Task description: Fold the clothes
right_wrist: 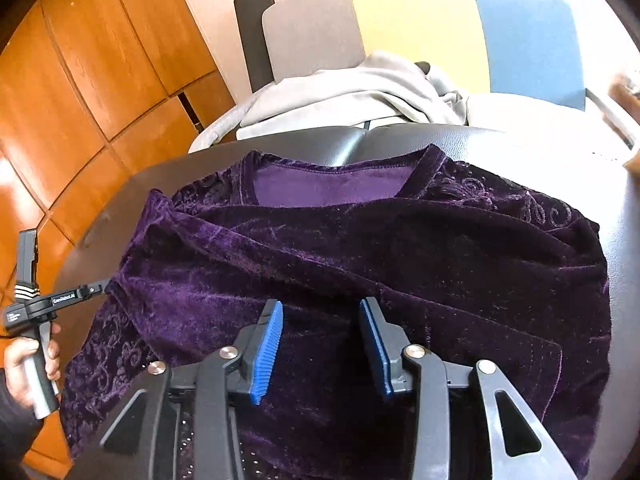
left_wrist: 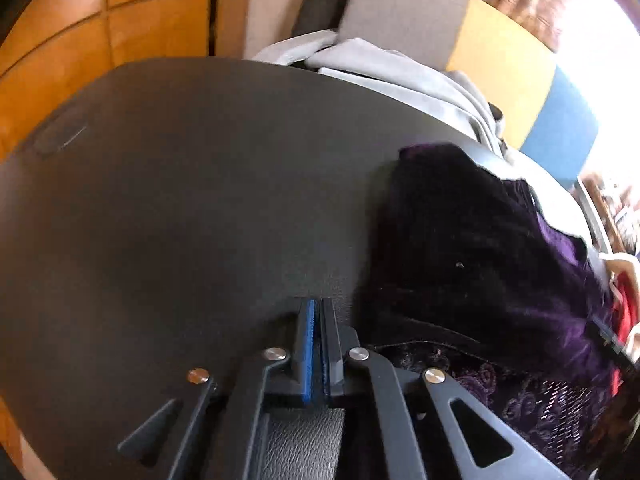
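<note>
A dark purple velvet top (right_wrist: 360, 256) lies spread on the dark grey table (right_wrist: 400, 140), its neckline toward the far edge. My right gripper (right_wrist: 321, 304) hovers over the top's near middle, open, with its blue pads (right_wrist: 267, 354) wide apart and no cloth between them. A hand holds my left gripper (right_wrist: 104, 286) at the top's left edge. In the left wrist view my left gripper (left_wrist: 318, 308) is shut, its fingers nearly together with nothing between them, over bare table (left_wrist: 180, 200). The purple top (left_wrist: 480, 264) lies just to its right.
A pile of light grey clothing (right_wrist: 360, 88) rests beyond the table's far edge. Behind it stand chair backs in grey (right_wrist: 312, 28), yellow (right_wrist: 420, 20) and blue (right_wrist: 528, 36). Orange wooden cabinet doors (right_wrist: 100, 60) fill the left. Something red (left_wrist: 626, 312) lies at the table's right.
</note>
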Available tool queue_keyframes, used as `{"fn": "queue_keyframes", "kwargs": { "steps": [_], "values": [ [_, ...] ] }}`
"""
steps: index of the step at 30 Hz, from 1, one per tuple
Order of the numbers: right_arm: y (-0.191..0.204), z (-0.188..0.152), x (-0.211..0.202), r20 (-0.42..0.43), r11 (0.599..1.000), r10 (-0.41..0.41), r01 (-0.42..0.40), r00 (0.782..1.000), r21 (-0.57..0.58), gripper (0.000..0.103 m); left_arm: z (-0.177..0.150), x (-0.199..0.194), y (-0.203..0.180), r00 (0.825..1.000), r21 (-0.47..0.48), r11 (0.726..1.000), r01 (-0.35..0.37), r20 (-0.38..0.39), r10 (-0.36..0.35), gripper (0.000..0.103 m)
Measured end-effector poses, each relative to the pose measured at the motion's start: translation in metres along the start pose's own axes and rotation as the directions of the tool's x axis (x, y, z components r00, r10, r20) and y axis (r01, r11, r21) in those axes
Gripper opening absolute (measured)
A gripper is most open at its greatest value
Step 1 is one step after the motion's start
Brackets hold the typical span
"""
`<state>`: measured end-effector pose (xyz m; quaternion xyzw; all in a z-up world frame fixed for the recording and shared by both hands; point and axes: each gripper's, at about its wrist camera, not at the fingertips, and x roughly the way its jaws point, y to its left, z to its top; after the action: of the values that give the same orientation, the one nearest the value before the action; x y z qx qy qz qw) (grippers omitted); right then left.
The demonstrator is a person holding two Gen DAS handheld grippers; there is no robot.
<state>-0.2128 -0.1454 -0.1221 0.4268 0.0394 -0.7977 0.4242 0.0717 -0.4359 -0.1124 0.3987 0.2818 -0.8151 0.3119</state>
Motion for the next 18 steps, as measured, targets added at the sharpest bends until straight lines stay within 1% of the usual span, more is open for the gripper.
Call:
{"fn": "queue_keyframes", "kwargs": {
  "steps": [1,2,3,5,6,8,10,11,12,14,16,17,18],
  "values": [
    [0.002,0.003,-0.001,-0.006,1.0,0.002,-0.002,1.0,0.004,0.046,0.004,-0.005,-0.01,0.999,0.027,0.999,0.029,0.019,-0.03,0.009],
    [0.004,0.007,-0.001,-0.013,1.0,0.002,-0.002,1.0,0.007,0.046,0.008,-0.01,-0.021,0.997,0.055,0.997,0.058,0.038,-0.06,0.015],
    [0.009,0.012,-0.004,-0.003,1.0,-0.002,0.002,1.0,0.001,0.046,0.013,-0.014,-0.031,0.994,0.084,0.993,0.086,0.055,-0.09,0.018],
    [0.016,0.023,-0.01,0.029,1.0,-0.009,0.009,1.0,-0.016,0.046,0.021,-0.024,-0.052,0.984,0.141,0.98,0.139,0.088,-0.153,0.019],
    [0.016,0.026,-0.012,0.035,0.999,-0.023,0.024,0.999,-0.024,0.046,0.025,-0.022,-0.063,0.982,0.174,0.974,0.148,0.092,-0.166,0.019],
    [0.016,0.03,-0.015,0.046,0.997,-0.059,0.061,0.997,-0.042,0.048,0.033,-0.006,-0.09,0.985,0.244,0.961,0.131,0.077,-0.154,0.019],
    [0.008,0.031,-0.014,0.037,0.99,-0.127,0.129,0.991,-0.053,0.05,0.041,0.011,-0.117,0.988,0.314,0.943,0.115,0.063,-0.141,0.019],
    [0.001,0.028,-0.012,0.029,0.987,-0.154,0.156,0.988,-0.049,0.051,0.045,0.026,-0.125,0.993,0.326,0.941,0.087,0.042,-0.106,0.019],
    [-0.007,0.024,-0.01,0.02,0.982,-0.182,0.183,0.983,-0.038,0.055,0.046,0.04,-0.12,0.997,0.303,0.951,0.069,0.019,-0.078,0.019],
    [-0.026,0.008,-0.003,-0.006,0.978,-0.208,0.208,0.978,0.002,0.059,0.042,0.051,-0.098,0.995,0.229,0.969,0.095,0.001,-0.097,0.02],
    [-0.039,0.004,-0.008,0.026,0.985,-0.166,0.164,0.986,0.051,0.059,0.039,0.049,-0.081,0.99,0.188,0.973,0.137,0.006,-0.141,0.018],
    [-0.045,0.002,-0.01,0.045,0.987,-0.142,0.138,0.989,0.076,0.058,0.038,0.048,-0.078,0.989,0.181,0.973,0.144,0.007,-0.148,0.017],
    [-0.047,0.002,-0.01,0.046,0.988,-0.139,0.135,0.989,0.079,0.059,0.037,0.046,-0.077,0.989,0.177,0.973,0.145,0.008,-0.149,0.017]
  ]
}}
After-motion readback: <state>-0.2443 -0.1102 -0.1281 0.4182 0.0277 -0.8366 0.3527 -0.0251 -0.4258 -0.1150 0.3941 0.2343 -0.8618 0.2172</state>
